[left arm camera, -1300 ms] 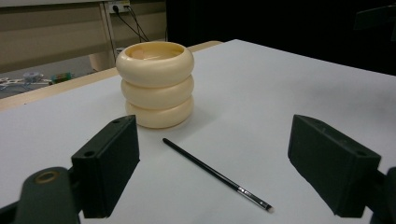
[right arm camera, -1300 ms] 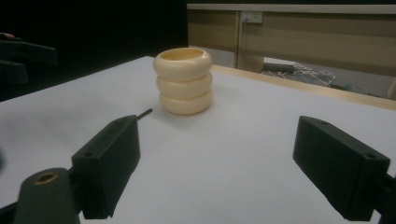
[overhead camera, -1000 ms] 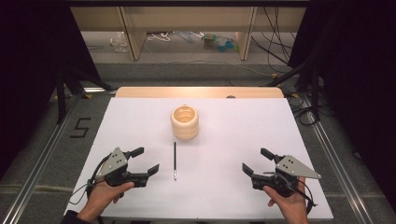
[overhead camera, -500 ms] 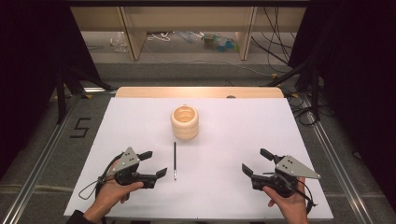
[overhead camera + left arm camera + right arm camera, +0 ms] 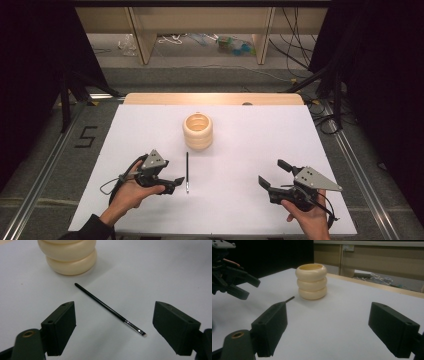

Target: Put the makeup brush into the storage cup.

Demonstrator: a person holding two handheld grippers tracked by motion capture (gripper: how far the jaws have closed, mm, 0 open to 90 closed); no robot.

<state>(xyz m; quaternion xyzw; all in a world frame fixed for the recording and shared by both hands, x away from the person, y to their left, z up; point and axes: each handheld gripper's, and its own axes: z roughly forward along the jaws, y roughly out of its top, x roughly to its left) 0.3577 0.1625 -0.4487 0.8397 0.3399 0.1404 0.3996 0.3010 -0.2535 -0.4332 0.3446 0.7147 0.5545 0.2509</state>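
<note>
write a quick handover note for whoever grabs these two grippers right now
Left gripper: open, low over the table just left of the thin black brush, jaws either side of its metal-tipped end in the left gripper view; not touching it.
Right gripper: open, holding nothing, at the near right of the white table.
Brush: flat on the table, pointing toward the cream ringed holder, which stands upright behind it.
Done: approach to the brush only.
Left: close on the brush and lift it; probably it goes into the holder.

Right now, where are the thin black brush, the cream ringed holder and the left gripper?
thin black brush (image 5: pixel 105 305), left gripper view, mid handle.
cream ringed holder (image 5: pixel 198 137), high view, outer wall.
left gripper (image 5: pixel 176 184), high view, between fingertips.
</note>
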